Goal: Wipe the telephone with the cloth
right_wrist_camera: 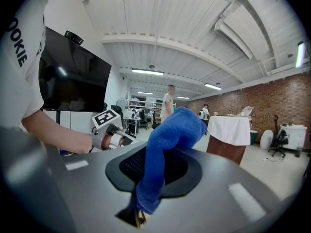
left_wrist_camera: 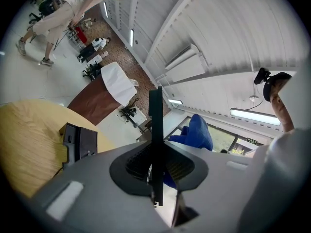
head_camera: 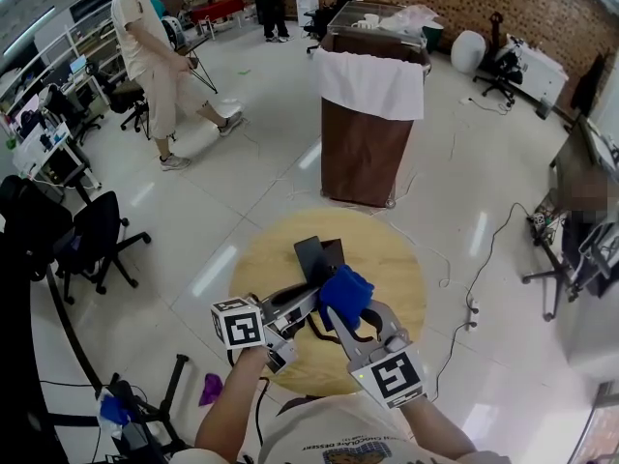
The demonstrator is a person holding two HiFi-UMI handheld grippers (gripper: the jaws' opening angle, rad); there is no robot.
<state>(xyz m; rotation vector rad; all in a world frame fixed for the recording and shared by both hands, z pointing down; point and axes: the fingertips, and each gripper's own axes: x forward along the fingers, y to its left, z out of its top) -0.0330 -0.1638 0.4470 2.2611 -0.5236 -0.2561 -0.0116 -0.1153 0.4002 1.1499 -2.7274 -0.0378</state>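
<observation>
L gripper (left_wrist_camera: 155, 178) is pinching a thin black slab (left_wrist_camera: 155, 125), prob. the phone's handset; R gripper (right_wrist_camera: 146, 188) is clamping the cloth (right_wrist_camera: 170, 130) mid-frame. Hard wiping is risking twisting the slab loose.

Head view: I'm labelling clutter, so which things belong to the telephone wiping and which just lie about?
Job: blue cloth, held in the right gripper; thin black telephone part, held in the left gripper; telephone base; round table.
Lying about: draped brown stand; office chair; purple thing on the floor.
</observation>
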